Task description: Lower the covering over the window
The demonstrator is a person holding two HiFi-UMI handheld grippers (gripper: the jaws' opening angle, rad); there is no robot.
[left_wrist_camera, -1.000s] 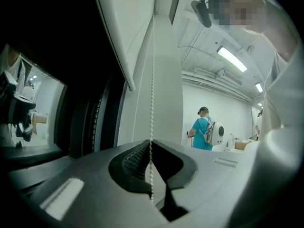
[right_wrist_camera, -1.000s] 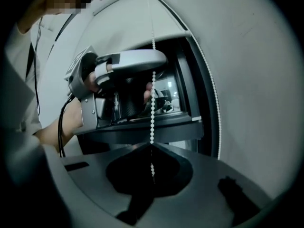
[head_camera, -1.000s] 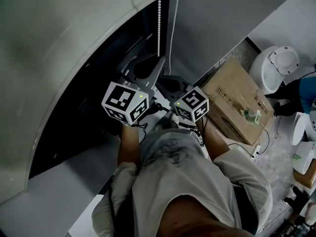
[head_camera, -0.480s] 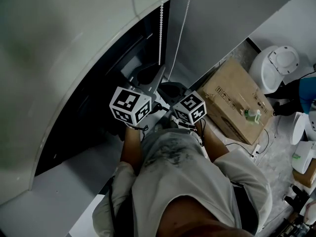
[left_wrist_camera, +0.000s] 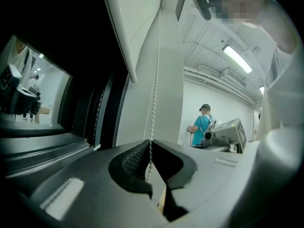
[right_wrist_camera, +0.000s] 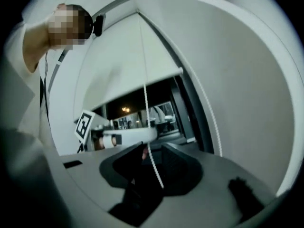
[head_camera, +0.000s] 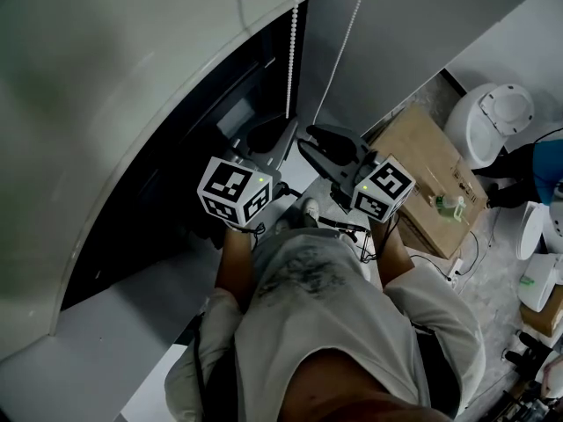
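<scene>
Grey floor (head_camera: 431,90) lies below, with a cardboard box (head_camera: 422,178) on it just right of the person's forearms. Closer in, the left gripper (head_camera: 287,128) points level at the dark window (head_camera: 176,183), its jaws pinched together on one strand of the bead chain (head_camera: 291,60). The right gripper (head_camera: 315,141) sat low beside it a second ago. It has since lifted and swung rightward, and its jaws have just opened. A strand hangs loose between them. Beyond, the white blind (head_camera: 132,69) covers the window's upper part.
</scene>
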